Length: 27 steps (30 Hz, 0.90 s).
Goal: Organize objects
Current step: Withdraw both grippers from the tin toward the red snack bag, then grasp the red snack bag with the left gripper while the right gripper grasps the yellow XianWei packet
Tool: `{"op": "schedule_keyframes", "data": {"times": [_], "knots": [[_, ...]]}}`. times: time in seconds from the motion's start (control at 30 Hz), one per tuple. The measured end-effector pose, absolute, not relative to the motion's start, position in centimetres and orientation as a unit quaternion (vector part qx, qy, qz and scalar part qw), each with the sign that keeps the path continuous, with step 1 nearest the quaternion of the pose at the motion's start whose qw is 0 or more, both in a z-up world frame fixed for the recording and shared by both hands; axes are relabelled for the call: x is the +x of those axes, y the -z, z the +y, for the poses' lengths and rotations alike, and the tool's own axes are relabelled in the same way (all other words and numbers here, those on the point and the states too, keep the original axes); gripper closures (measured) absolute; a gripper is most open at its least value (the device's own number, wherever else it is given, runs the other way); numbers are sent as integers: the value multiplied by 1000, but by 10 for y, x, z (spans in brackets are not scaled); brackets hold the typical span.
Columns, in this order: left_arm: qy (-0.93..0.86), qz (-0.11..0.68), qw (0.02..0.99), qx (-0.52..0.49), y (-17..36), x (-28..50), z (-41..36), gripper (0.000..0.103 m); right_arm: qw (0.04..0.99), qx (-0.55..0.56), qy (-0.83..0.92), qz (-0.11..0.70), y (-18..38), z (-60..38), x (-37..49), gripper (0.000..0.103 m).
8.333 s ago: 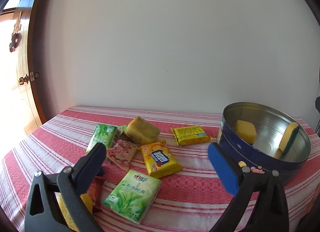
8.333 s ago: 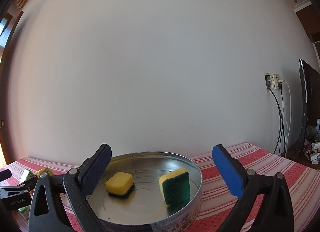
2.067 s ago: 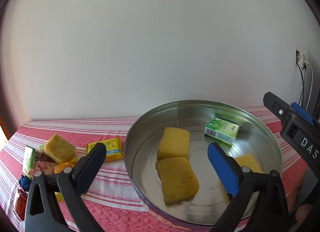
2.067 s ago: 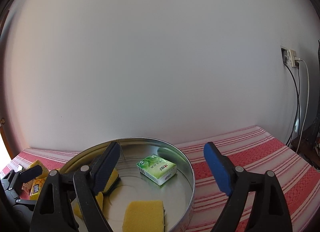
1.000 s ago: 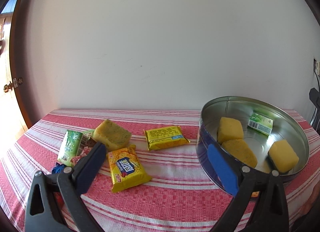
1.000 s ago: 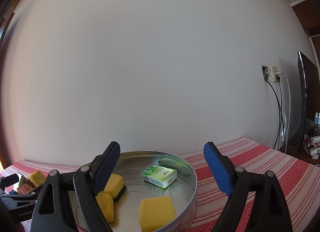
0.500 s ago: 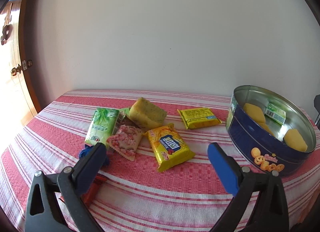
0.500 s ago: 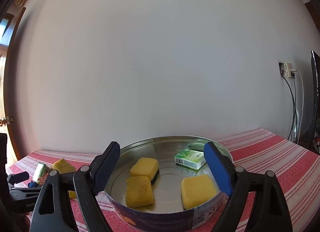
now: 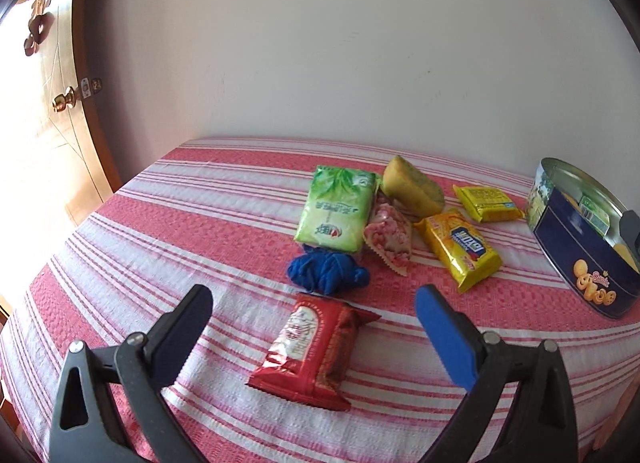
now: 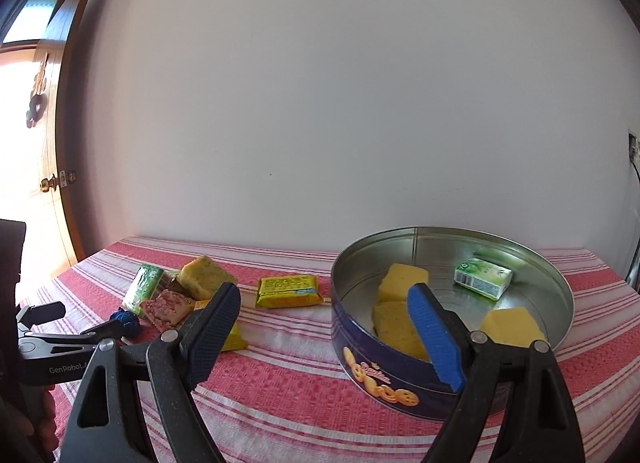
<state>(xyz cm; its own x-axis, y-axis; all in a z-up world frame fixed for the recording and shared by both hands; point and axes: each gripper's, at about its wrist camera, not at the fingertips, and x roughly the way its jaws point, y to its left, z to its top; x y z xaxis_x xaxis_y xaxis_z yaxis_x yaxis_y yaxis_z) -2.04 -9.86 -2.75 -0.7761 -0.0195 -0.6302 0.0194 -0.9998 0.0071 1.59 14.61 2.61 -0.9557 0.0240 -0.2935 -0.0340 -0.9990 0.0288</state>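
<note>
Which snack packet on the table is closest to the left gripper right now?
The red packet, lying between the open left gripper fingers; the yellow ones lie farther back.

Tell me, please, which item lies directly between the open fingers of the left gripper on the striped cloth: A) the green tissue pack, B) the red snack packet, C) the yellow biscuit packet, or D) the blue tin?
B: the left wrist view shows the red snack packet lying flat on the cloth between the spread fingers of the left gripper, untouched, with the other items farther off.
</note>
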Motion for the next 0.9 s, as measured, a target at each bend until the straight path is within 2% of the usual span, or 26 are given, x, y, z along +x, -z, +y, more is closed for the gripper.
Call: {"op": "schedule_keyframes", "data": {"times": [0.47, 0.67, 0.77, 0.83, 0.9], "knots": [[899, 26, -10, 436, 58, -47, -123, 1, -34, -253, -967, 7, -8, 87, -31, 16], [894, 18, -24, 448, 63, -50, -118, 9, -44, -290, -955, 37, -1, 90, -42, 16], [897, 7, -23, 441, 61, -47, -116, 28, -45, -301, -951, 44, 2, 91, -44, 16], [900, 7, -25, 435, 58, -45, -118, 52, -47, -309, -949, 47, 3, 90, -47, 16], [901, 10, -31, 433, 57, -43, -121, 59, -51, -318, -945, 50, 5, 89, -52, 16]]}}
